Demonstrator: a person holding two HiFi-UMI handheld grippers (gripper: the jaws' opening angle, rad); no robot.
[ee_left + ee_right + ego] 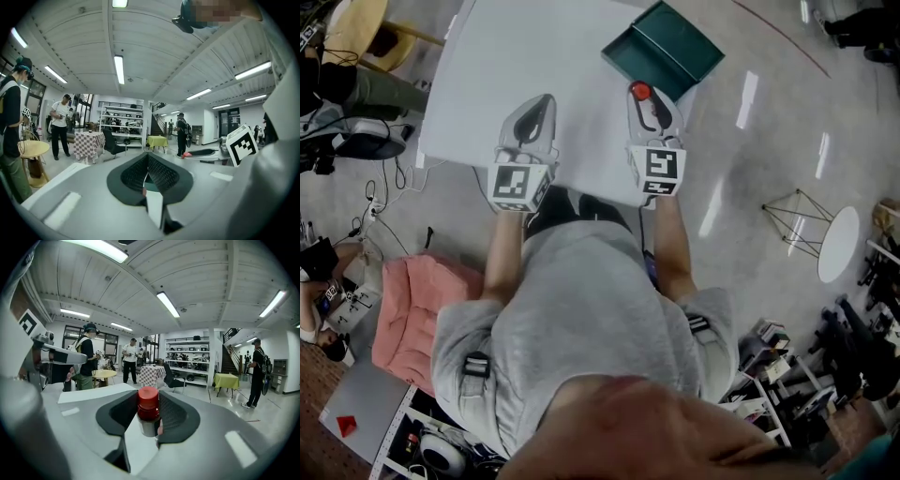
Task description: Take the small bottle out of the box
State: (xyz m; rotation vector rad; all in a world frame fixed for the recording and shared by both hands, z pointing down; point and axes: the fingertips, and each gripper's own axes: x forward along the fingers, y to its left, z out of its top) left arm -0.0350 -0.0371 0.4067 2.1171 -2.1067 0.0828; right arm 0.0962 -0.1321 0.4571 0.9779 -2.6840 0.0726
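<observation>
Gripping the small bottle (148, 409), right hand-held gripper (643, 95) points forward

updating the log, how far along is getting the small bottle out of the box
Done: the small bottle is clamped in the right claw and, in the head view, lies just outside the open green box.
In hand: it is held above the white table.
Left: probably only setting it down and letting go. The left claw is shut and empty.

Bright ceiling tube lights (168, 304) give even light; glare streaks the floor (748, 98). Both gripper views bend strongly toward dark, vignetted edges.
</observation>
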